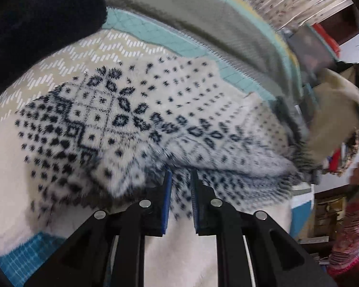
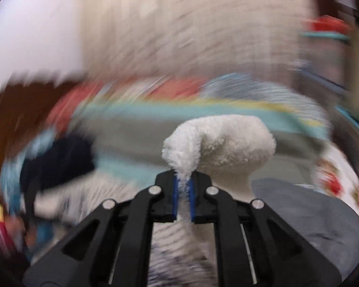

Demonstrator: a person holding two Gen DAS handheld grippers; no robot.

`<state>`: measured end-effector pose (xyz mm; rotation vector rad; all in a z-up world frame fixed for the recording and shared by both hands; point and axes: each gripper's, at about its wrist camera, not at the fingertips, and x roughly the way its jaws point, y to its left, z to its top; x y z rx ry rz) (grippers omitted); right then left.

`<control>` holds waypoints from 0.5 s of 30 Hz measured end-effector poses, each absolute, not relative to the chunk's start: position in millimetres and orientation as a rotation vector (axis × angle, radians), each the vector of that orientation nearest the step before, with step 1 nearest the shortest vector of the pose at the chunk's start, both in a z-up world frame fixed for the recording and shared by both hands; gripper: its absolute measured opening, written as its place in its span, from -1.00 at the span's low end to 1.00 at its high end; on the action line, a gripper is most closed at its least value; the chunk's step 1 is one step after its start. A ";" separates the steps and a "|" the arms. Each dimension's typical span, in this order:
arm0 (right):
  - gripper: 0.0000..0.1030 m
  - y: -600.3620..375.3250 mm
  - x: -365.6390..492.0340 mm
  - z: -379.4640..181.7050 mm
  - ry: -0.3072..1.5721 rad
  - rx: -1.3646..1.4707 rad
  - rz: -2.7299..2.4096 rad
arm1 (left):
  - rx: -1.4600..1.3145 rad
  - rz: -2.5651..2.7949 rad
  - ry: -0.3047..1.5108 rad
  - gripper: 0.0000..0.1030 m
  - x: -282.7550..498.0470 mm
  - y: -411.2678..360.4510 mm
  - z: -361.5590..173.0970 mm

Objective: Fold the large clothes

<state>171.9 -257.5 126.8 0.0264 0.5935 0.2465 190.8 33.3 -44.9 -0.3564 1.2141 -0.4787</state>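
Nearest my left wrist camera, the black left gripper (image 1: 181, 179) with blue ribbed pads has its jaws set narrow, and a fold of the fluffy cream fleece garment with a navy diamond-and-dot pattern (image 1: 136, 117) passes between them. The pads press on that pile, so I read this gripper as clamped on the garment.

The garment is thick, long-napped and soft-edged. Its patterned face lies spread ahead of the left fingertips, and its plain cream underside runs beneath the linkage. It rests on a quilted teal bedcover with stitched squares (image 1: 153, 32). A beige cloth with white zigzag dashes (image 1: 67, 55) lies partly under the garment's far edge. A dark navy plush item (image 1: 40, 16) sits at the upper left.

In the right wrist view, heavily blurred, the black right gripper (image 2: 183, 186) is closed tight on a pinched ridge of the same garment (image 2: 217, 143). Here the curly cream pile bulges into a rounded lump just above the fingertips. A smooth grey fabric (image 2: 308, 212) lies to the right.
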 end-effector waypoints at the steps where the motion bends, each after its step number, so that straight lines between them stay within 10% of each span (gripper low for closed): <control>1: -0.74 -219.1 182.9 102.5 0.641 -0.024 0.310 | -0.369 -0.489 1.201 -0.59 185.1 37.6 -40.4; 2: -0.60 -183.8 192.5 74.8 0.693 -0.065 0.360 | -0.379 -0.493 1.192 -0.59 180.3 41.4 -36.5; 4: 0.43 -133.1 204.4 20.9 0.811 -0.110 0.424 | -0.389 -0.497 1.182 -0.59 173.9 45.9 -28.2; 8: 0.43 -95.4 191.1 -42.1 0.964 -0.185 0.514 | -0.366 -0.503 1.171 -0.59 166.5 51.2 -19.5; 15: 0.53 -268.9 135.0 33.9 0.745 0.262 0.332 | -0.315 -0.605 1.102 -0.58 191.3 12.8 -7.6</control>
